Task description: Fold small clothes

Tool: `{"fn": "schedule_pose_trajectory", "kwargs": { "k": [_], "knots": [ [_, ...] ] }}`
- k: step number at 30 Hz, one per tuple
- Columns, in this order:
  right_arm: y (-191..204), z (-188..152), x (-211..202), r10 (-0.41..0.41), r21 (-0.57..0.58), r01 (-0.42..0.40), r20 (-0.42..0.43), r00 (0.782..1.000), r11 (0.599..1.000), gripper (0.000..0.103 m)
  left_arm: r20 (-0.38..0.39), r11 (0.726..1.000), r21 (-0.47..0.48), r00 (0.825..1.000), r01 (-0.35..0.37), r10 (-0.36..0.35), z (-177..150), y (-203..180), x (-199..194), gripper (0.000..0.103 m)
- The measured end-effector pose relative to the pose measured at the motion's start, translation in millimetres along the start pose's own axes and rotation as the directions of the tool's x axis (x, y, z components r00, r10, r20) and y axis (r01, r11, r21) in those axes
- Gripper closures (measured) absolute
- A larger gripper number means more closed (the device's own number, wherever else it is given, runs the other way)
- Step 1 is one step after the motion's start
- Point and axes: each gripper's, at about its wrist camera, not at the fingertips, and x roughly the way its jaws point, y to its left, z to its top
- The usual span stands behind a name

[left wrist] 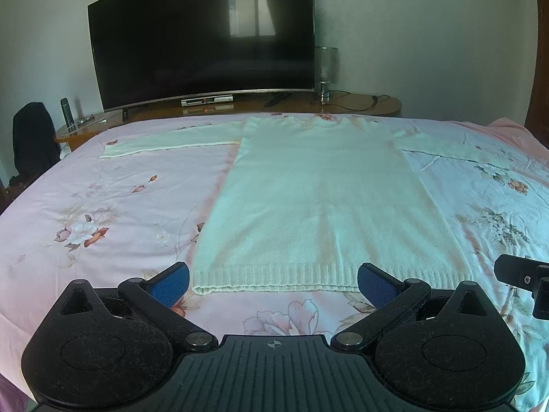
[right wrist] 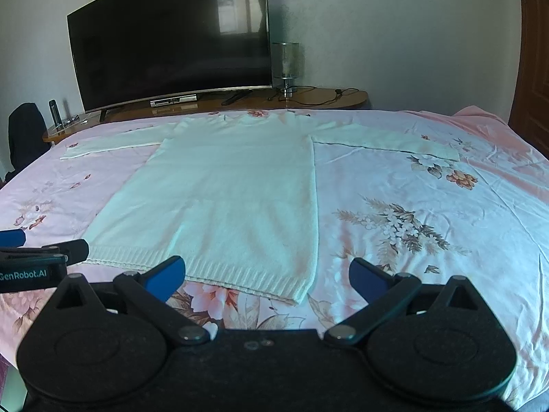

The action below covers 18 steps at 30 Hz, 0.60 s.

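While the white knit sweater (left wrist: 319,199) lies flat on the bed (left wrist: 103,206), sleeves spread and hem nearest the cameras, no fold looks begun. The left tool (left wrist: 273,279) hovers at the hem's left half, the right tool (right wrist: 267,279) over its right corner, both with pads spread apart and holding nothing. Next, I judge, each must close on a hem corner or sleeve.

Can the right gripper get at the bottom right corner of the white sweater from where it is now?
Probably yes. The right gripper is open, and the sweater corner lies flat on the bedsheet just ahead between its fingers, with nothing in between.
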Motion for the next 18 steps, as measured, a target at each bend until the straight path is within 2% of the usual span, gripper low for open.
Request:
{"fn": "schedule_pose_trajectory", "kwargs": {
  "k": [18],
  "knots": [
    [-0.1,-0.4,-1.0,0.002,-0.002,-0.002,0.001,1.0,1.0,0.001,-0.003,1.0,-0.003,1.0,-0.007,0.007,-0.5,-0.9,-0.8,0.0]
  ]
}}
